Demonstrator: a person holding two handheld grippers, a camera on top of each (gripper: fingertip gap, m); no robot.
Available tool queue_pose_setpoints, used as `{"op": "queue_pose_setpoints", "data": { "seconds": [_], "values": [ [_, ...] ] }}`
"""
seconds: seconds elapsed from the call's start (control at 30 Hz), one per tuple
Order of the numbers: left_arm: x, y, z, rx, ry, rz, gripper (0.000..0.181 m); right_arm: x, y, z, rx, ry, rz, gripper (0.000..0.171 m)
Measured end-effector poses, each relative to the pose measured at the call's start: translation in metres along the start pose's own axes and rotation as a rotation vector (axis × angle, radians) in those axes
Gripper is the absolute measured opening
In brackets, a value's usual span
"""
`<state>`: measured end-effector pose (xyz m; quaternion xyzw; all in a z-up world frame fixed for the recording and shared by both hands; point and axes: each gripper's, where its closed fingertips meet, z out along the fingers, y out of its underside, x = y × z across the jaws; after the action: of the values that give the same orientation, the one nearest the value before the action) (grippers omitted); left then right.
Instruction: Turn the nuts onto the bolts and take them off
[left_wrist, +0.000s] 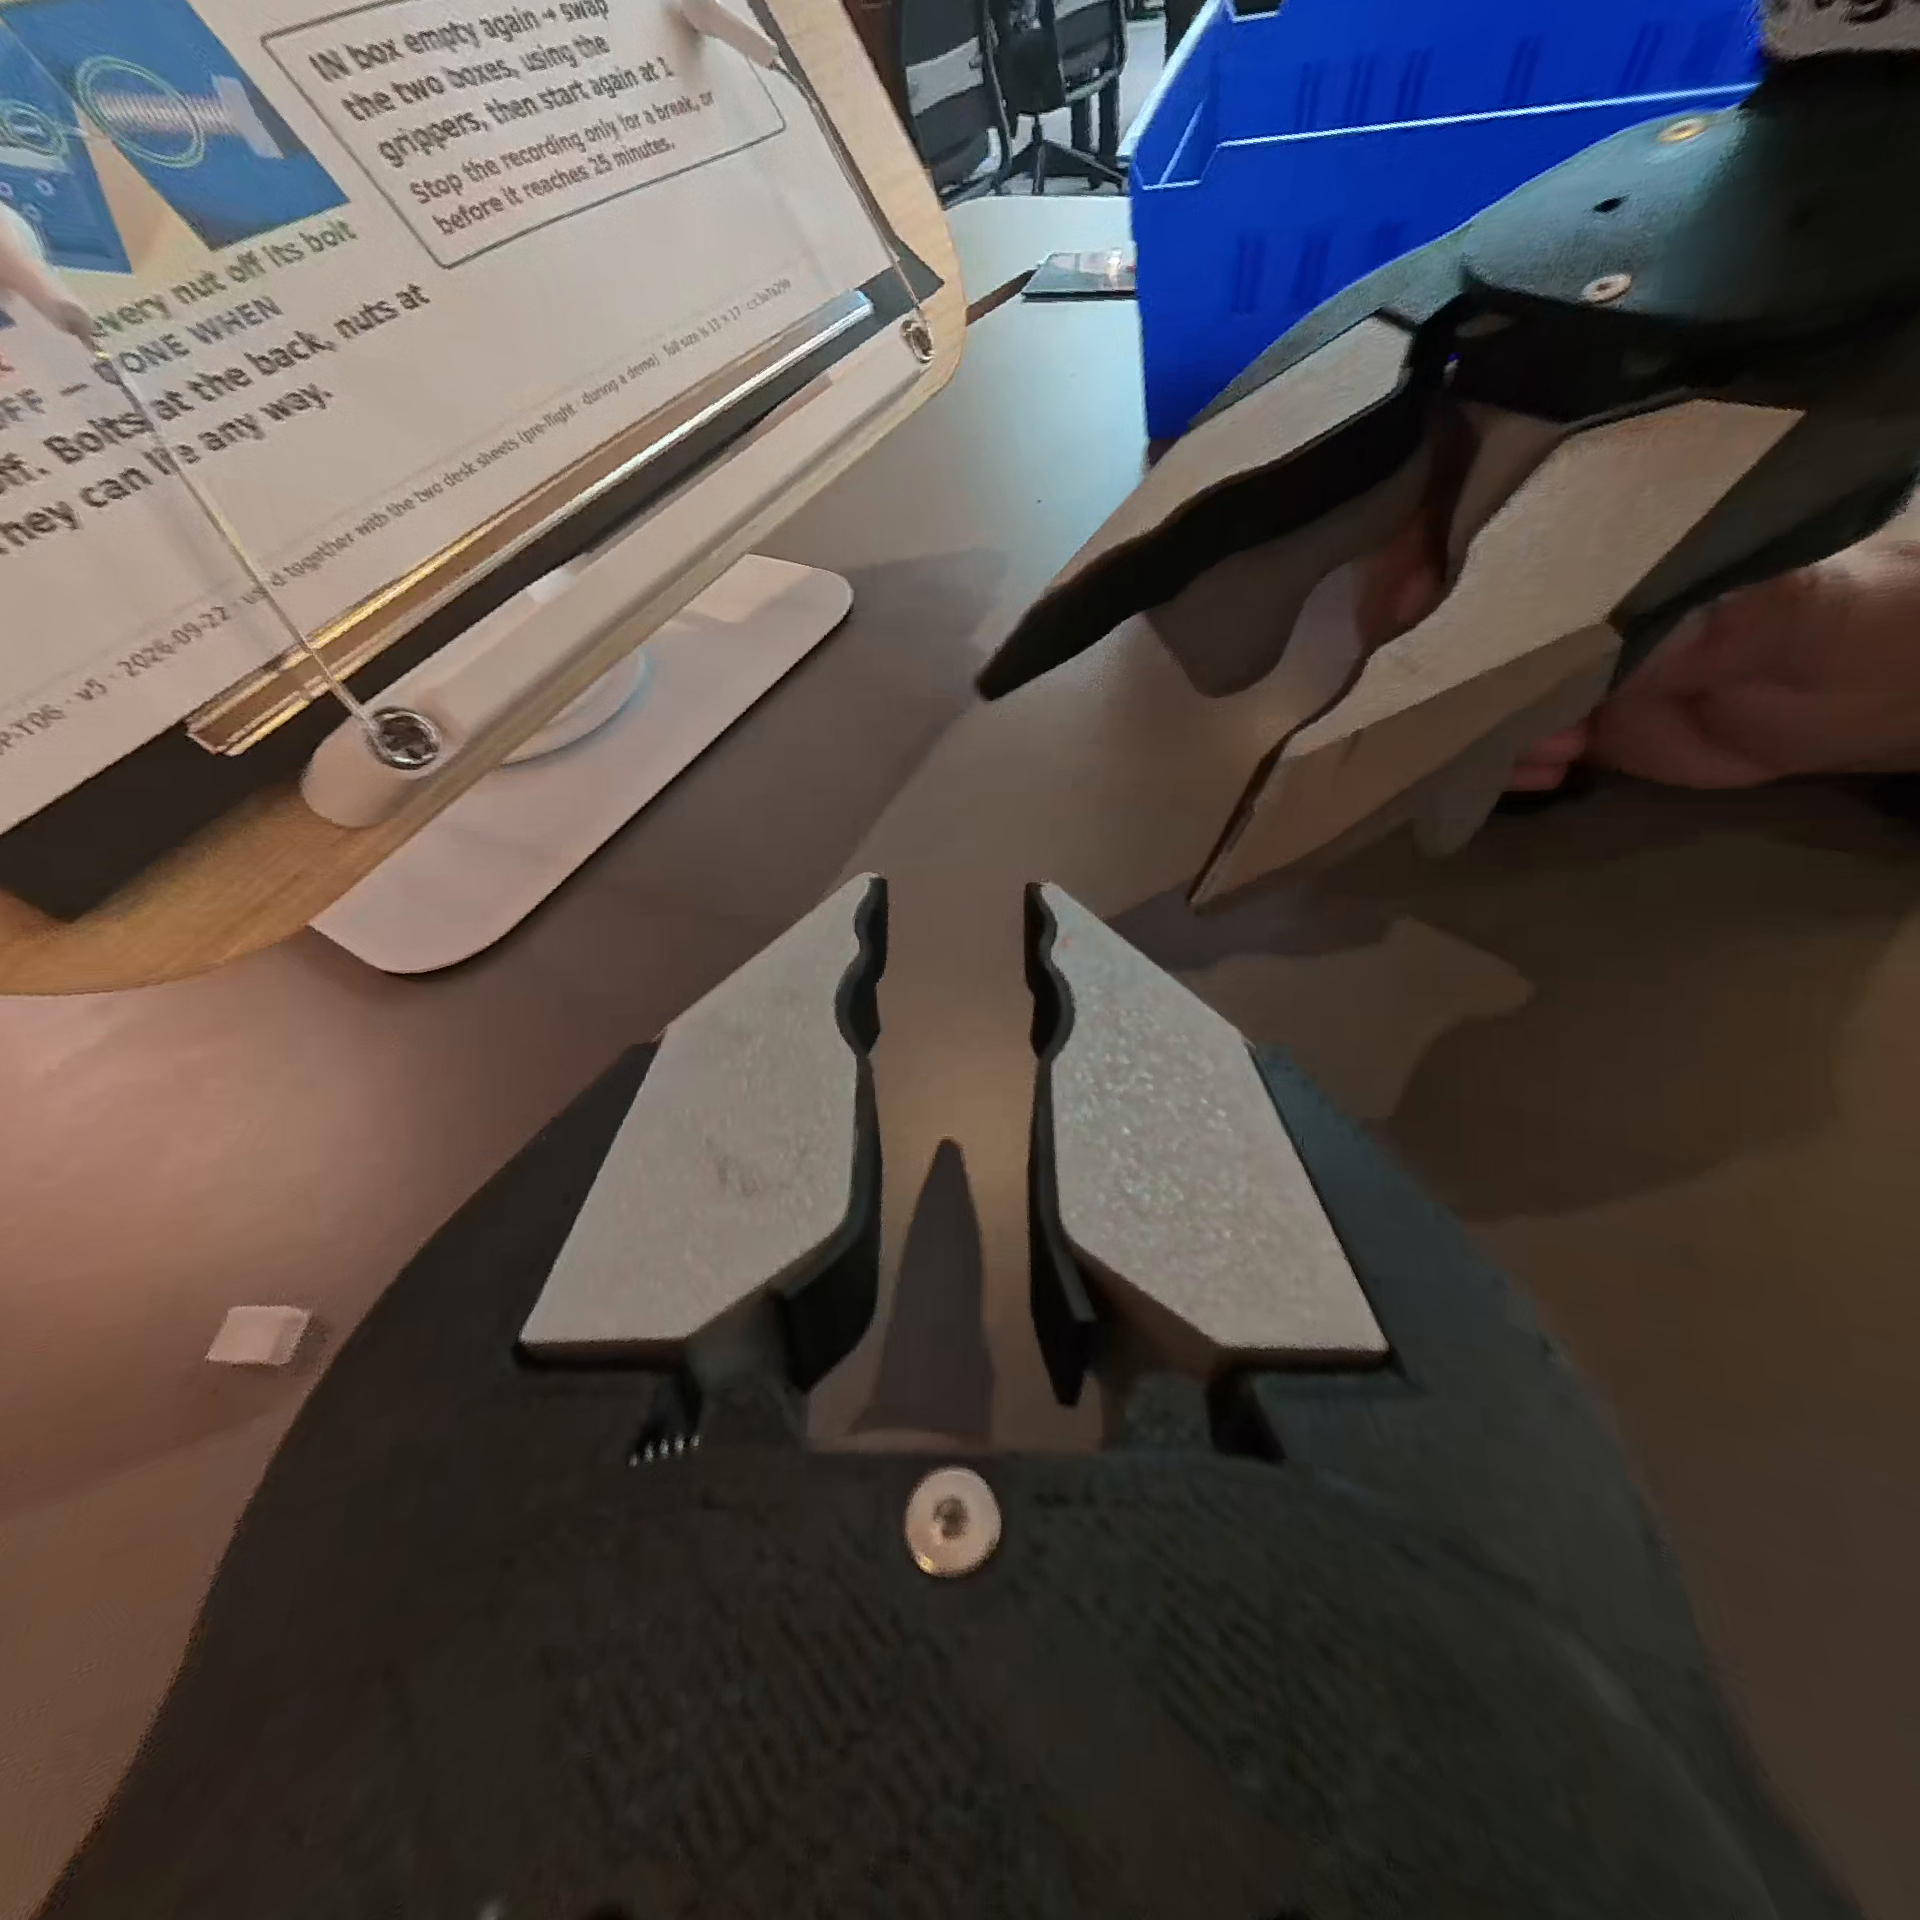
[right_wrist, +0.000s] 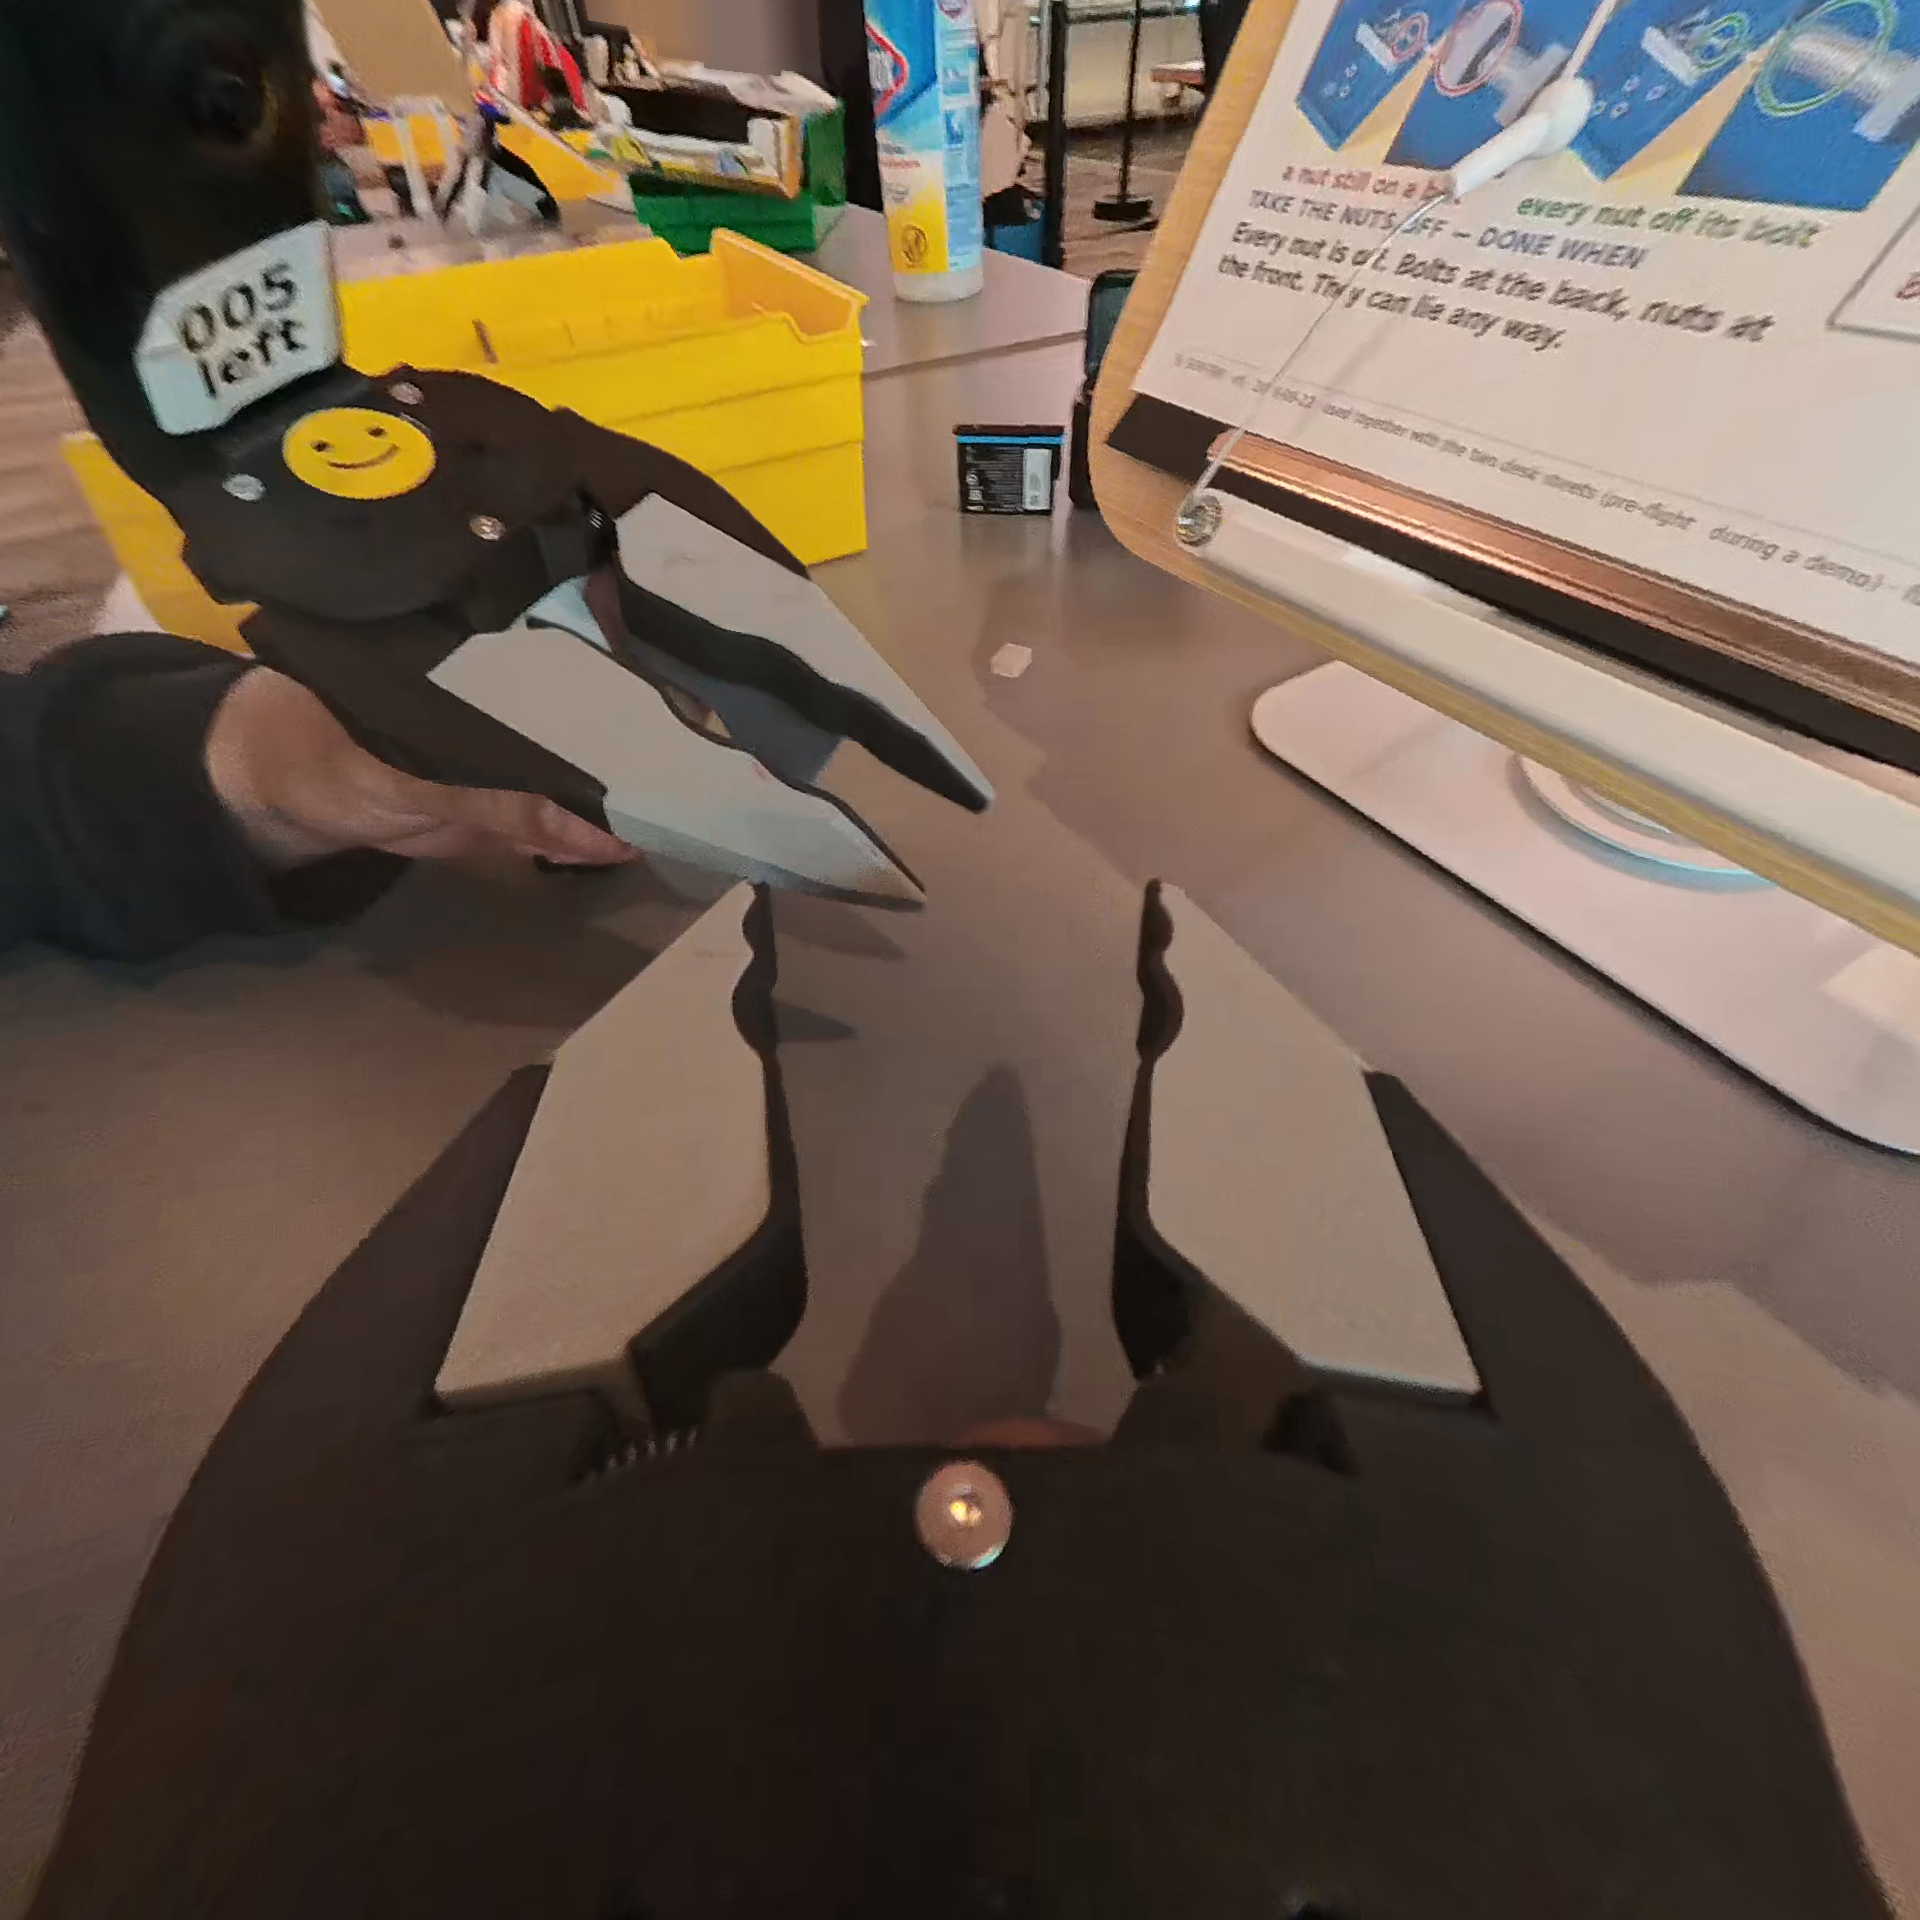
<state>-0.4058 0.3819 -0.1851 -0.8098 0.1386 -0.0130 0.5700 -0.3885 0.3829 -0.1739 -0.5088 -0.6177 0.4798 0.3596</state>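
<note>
No nuts or bolts show in either view. My left gripper is open by a narrow gap and empty, low over the brown table. My right gripper is open wider and empty. Each shows in the other's view: the right gripper comes in from the upper right with its jaws apart, and the left gripper comes in from the left, its tips just beyond my right gripper's left fingertip. A blue bin stands behind the right gripper. A yellow bin stands behind the left gripper.
A wooden stand with an instruction sheet on a white base stands close ahead; it also shows at the right of the right wrist view. A small white piece, a small black box and a wipes canister are on the table. Both grippers' tips are close together, under 4 cm apart.
</note>
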Motion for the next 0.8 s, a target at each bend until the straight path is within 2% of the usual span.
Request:
{"op": "queue_pose_setpoints", "data": {
  "seconds": [0.17,0.27,0.33,0.6,0.73,0.8],
  "values": [
    [-0.018,-0.006,-0.009,0.072,-0.045,-0.092,0.026,0.028,0.008,-0.011,-0.047,0.164,-0.071,0.07],
    [-0.024,-0.008,-0.016,0.104,-0.073,-0.138,0.026,0.042,0.016,-0.018,-0.083,0.239,-0.032,0.084],
    [-0.02,-0.008,-0.018,0.109,-0.074,-0.125,0.026,0.046,0.015,-0.023,-0.064,0.262,-0.006,0.085],
    [0.024,0.017,-0.004,-0.108,0.081,-0.01,0.029,0.033,0.019,-0.018,-0.093,0.17,-0.029,0.088],
    [0.048,0.023,-0.017,-0.12,0.131,0.081,0.025,0.03,0.018,-0.012,-0.102,0.148,-0.037,0.088],
    [0.067,0.022,-0.023,-0.117,0.208,0.027,0.033,0.033,0.016,-0.009,-0.092,0.146,-0.024,0.088]
  ]
}}
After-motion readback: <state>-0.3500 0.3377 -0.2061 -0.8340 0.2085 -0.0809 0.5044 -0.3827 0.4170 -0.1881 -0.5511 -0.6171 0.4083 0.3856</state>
